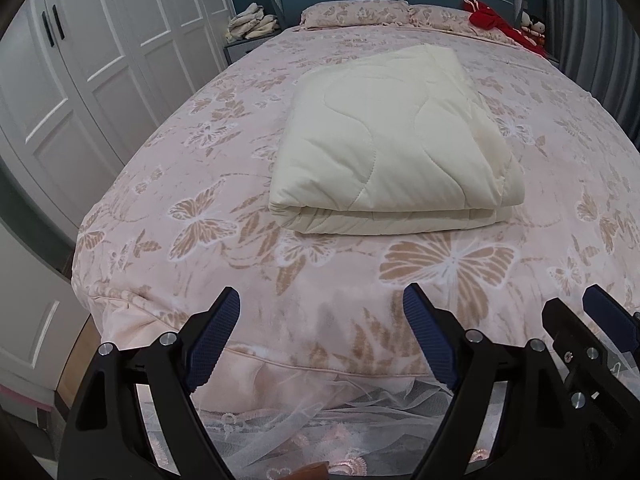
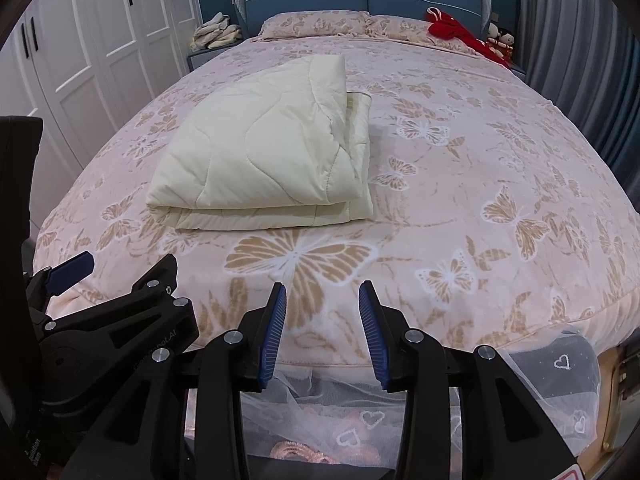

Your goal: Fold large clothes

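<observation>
A cream quilted blanket (image 1: 392, 140) (image 2: 264, 148) lies folded into a thick rectangle on the middle of the bed, its rounded fold facing me. In the right wrist view its right side shows stacked layers and a loose lower edge. My left gripper (image 1: 320, 296) hovers over the foot edge of the bed, well short of the blanket, with its jaws wide open and empty. To its right, my right gripper (image 2: 323, 288) is held at the same edge, open about half as wide, with nothing between its blue pads (image 2: 276, 320). Each gripper shows at the other view's edge.
The bed's pink butterfly cover (image 1: 200, 216) (image 2: 500, 220) spreads around the blanket. A lace bed skirt (image 2: 360, 412) hangs below the foot edge. White wardrobe doors (image 1: 80, 80) stand at left, a grey curtain (image 2: 580, 60) at right. Pillows (image 1: 356, 12), a red cloth (image 2: 452, 30) and a nightstand pile (image 1: 252, 22) sit at the headboard end.
</observation>
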### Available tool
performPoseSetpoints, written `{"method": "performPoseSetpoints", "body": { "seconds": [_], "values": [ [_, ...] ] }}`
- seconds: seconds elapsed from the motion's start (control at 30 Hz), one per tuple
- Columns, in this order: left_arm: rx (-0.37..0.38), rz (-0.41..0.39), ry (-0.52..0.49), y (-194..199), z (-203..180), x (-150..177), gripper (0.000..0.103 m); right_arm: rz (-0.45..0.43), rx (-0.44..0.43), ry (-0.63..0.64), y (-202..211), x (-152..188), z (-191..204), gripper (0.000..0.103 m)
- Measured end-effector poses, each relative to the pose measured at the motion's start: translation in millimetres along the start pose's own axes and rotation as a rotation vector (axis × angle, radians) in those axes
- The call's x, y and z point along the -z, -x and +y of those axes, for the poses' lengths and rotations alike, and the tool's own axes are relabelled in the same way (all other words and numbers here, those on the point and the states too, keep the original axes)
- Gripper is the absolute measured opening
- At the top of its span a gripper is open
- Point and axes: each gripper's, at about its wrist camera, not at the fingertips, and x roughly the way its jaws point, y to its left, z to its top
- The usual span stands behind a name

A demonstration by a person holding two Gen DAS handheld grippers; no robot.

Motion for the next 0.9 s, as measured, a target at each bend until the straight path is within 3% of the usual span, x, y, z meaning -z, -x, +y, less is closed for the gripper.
{"method": "performPoseSetpoints", "body": {
  "seconds": [0.9],
  "values": [
    [-0.009, -0.020, -0.005, 7.9, 2.7, 4.8, 0.081, -0.013, 0.016, 0.016, 6.9, 0.5, 3.2, 0.039]
  ]
}}
